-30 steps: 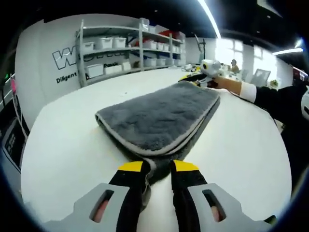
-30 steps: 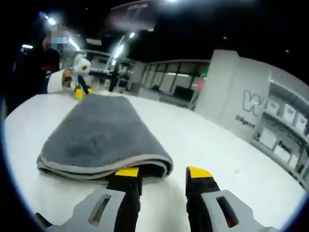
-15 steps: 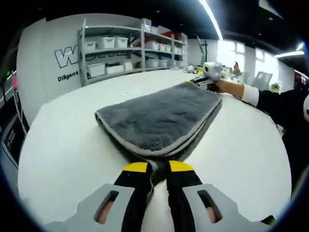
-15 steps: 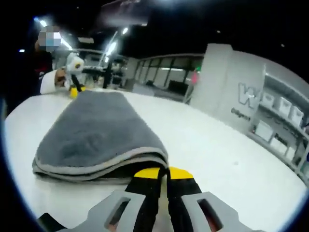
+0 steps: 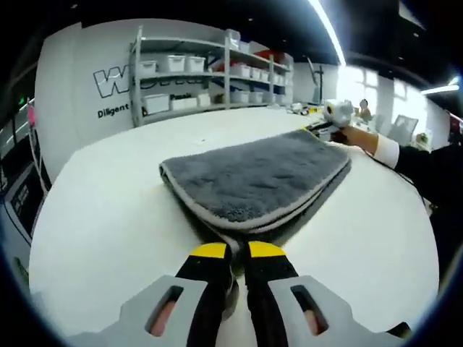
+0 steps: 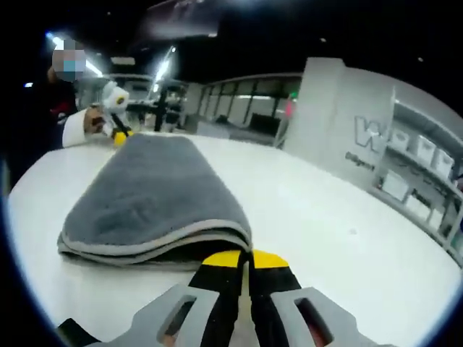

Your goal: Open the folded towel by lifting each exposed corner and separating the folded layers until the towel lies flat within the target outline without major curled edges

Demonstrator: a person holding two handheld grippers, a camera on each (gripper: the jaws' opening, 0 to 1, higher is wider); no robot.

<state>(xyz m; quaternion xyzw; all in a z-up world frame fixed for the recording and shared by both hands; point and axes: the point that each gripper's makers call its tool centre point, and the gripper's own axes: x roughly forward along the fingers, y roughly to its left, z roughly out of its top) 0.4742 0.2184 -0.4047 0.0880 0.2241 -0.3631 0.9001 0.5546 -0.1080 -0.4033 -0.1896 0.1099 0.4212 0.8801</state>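
A grey towel with a pale trim lies folded in layers on the white table. My left gripper is shut on the towel's near corner, with grey fabric pinched between its yellow-tipped jaws. At the towel's far end, my right gripper is held by a hand in a white cuff and dark sleeve. In the right gripper view the same towel stretches away from me. My right gripper is shut at its near corner, under the stacked edges. My left gripper shows small at the far end.
The white table spreads wide on both sides of the towel. Grey shelves with white bins stand against a lettered wall beyond the table. A person in dark clothes stands behind the far end.
My right gripper's jaws, apart a second ago, have shut at the towel's corner. My left gripper's jaws have drawn tighter on its corner. Both views shifted slightly.
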